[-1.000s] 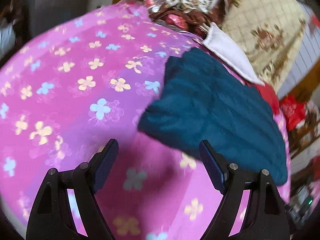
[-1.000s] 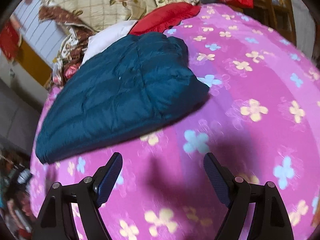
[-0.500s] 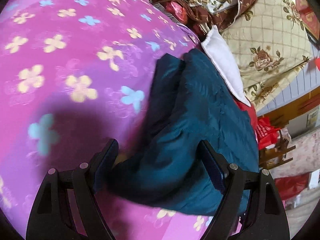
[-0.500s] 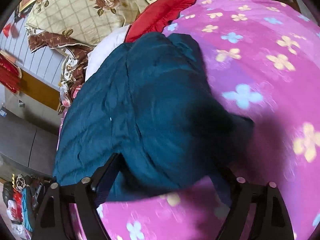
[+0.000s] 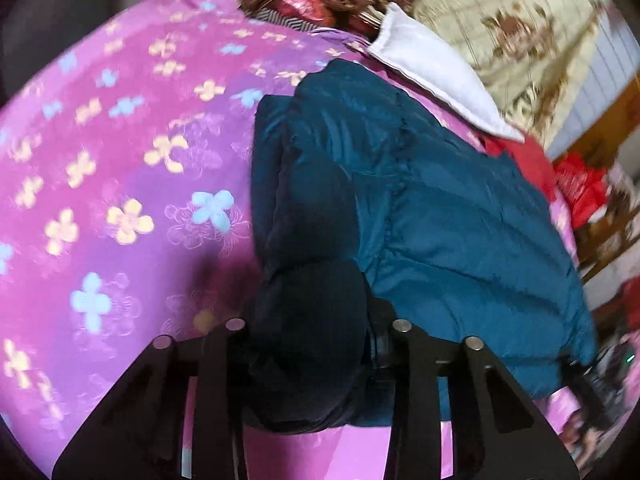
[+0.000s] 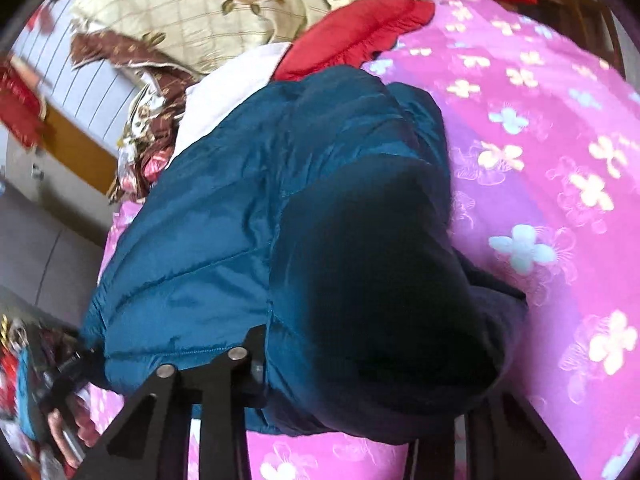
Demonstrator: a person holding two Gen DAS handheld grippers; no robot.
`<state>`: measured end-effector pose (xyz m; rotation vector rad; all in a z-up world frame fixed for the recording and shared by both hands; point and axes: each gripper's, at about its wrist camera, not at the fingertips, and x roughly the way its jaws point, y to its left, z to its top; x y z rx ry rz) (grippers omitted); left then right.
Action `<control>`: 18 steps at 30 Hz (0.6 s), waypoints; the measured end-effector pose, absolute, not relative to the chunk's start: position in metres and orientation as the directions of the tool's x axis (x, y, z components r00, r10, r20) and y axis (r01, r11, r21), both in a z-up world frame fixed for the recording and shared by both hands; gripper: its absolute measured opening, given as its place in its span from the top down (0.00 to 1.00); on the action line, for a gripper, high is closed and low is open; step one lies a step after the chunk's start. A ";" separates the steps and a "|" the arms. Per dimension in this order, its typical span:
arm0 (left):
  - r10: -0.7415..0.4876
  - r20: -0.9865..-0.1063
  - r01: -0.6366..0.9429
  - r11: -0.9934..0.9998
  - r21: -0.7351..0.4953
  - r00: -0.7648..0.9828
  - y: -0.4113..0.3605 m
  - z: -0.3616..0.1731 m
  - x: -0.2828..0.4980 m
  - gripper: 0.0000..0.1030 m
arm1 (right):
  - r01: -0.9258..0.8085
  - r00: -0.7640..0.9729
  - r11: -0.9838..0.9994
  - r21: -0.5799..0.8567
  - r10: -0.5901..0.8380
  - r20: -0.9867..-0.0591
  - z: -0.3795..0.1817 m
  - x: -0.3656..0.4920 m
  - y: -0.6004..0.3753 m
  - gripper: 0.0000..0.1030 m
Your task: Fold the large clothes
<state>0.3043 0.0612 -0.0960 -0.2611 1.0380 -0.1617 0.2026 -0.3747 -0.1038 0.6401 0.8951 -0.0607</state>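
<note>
Left wrist: left gripper [image 5: 312, 344] closing on jacket [image 5: 440, 208] near edge; right gripper [image 6: 360, 364] likewise. Jacket's long axis runs between both, bulk lying ahead.

Pink floral bedspread [image 5: 120, 168]; white pillow [image 5: 432, 68]; red cloth [image 6: 360, 28].

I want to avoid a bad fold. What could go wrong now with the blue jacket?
The left gripper and right gripper are closing on thick bunches of the blue jacket; the puffy fabric may slip out. Lifting could also drag the white cloth that appears to touch it.
</note>
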 end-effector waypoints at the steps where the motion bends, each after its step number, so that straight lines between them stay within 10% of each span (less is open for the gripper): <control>1: -0.239 -0.831 0.019 0.964 -0.266 0.502 0.059 -0.095 0.299 0.71 | 0.306 0.637 0.815 0.492 0.209 -0.742 -0.103 0.196 -0.374 0.65; 18: -0.035 -0.832 0.036 0.999 -0.018 0.554 0.032 -0.105 0.272 0.67 | 0.313 0.617 0.834 0.454 0.184 -0.765 -0.116 0.176 -0.374 0.65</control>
